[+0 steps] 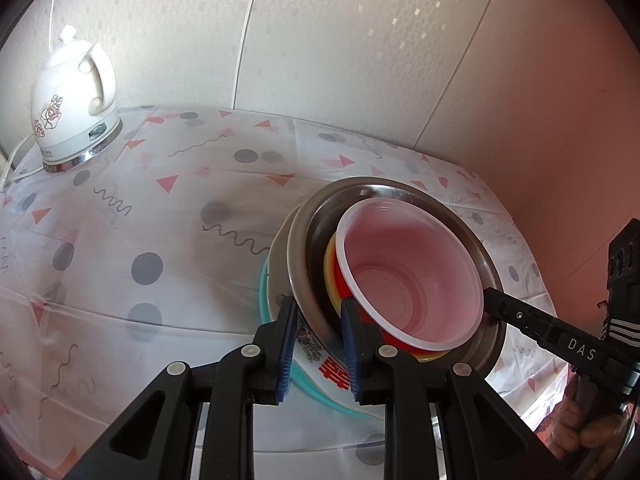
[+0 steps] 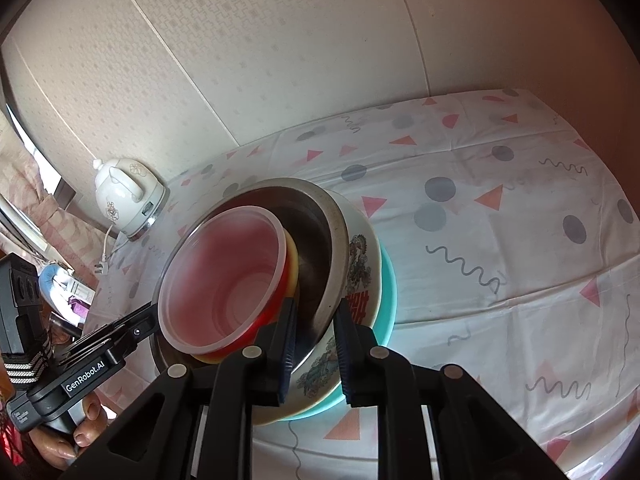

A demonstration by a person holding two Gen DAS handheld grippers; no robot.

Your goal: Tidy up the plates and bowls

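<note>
Since everything's already nested — red plastic bowl (image 1: 412, 276) inside a yellow one (image 1: 331, 280), both sitting in the steel bowl (image 1: 304, 264), which sits in a printed ceramic bowl (image 2: 360, 276) and a teal bowl (image 2: 388, 280) at the bottom — the whole stack looks tipped off the patterned tablecloth (image 1: 160, 208), so I'd guess it's being carried as one unit. Left gripper (image 1: 318, 332) is clamped over the steel and ceramic rims on its side, and right gripper (image 2: 314, 344) pinches the same rims opposite, which keeps the load balanced. White electric kettle (image 1: 74, 108) sits well apart, back by the wall.
</note>
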